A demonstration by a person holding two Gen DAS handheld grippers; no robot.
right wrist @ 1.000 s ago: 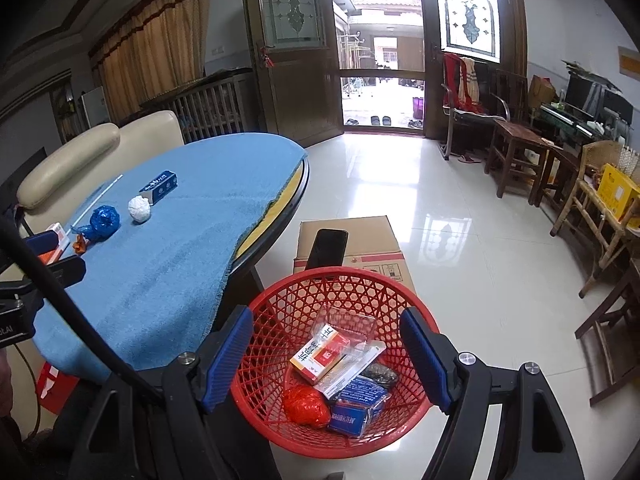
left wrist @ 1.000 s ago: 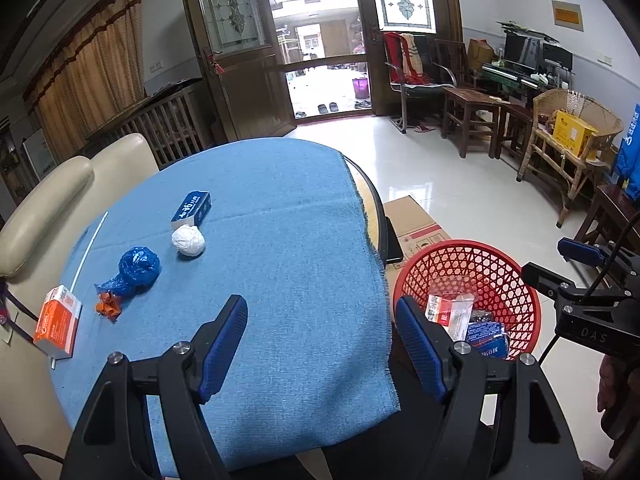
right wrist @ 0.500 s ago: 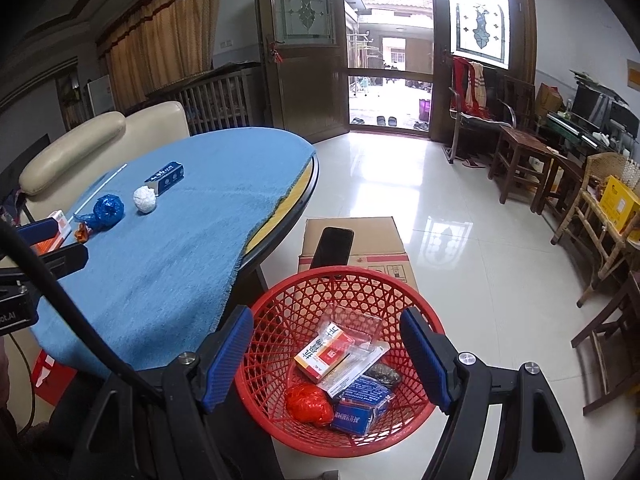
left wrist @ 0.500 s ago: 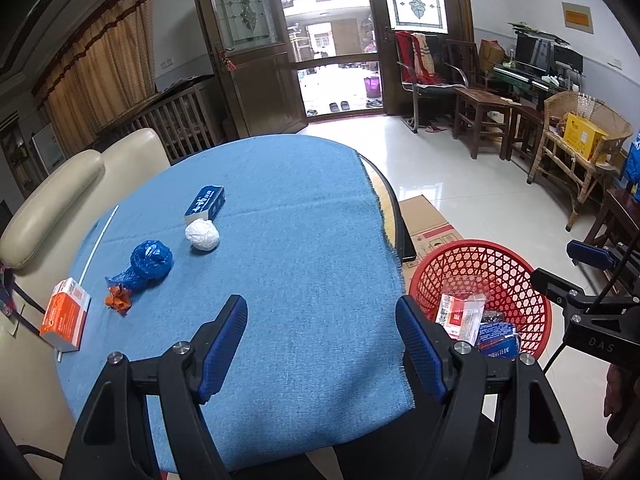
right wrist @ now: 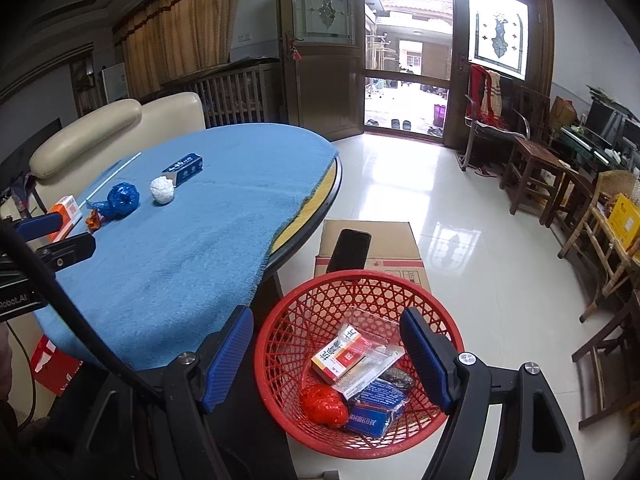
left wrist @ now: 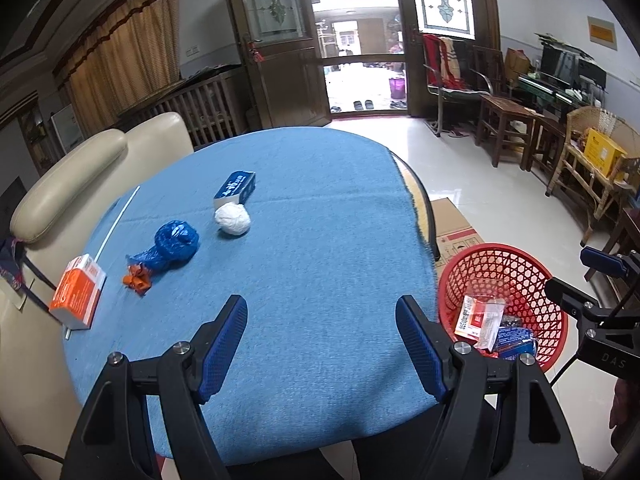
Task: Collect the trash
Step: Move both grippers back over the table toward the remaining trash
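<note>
My left tool point(left wrist: 321, 322) has swung back from the red mesh plastic basket point(right wrist: 296, 322) to over the near edge of the round blue-clothed worktop point(left wrist: 320, 248), jaws released and empty; my right tool point(right wrist: 326, 346) hangs over the basket, also released, so I judge the next pick is starting. Five scraps remain toward the worktop's left edge. The blue rectangular carton point(left wrist: 235, 187) lies flat, long axis running from the crumpled white paper ball point(left wrist: 232, 219) toward the far edge.

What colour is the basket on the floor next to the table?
Red, an open lattice weave. The basket shows best in the right wrist view.
</note>
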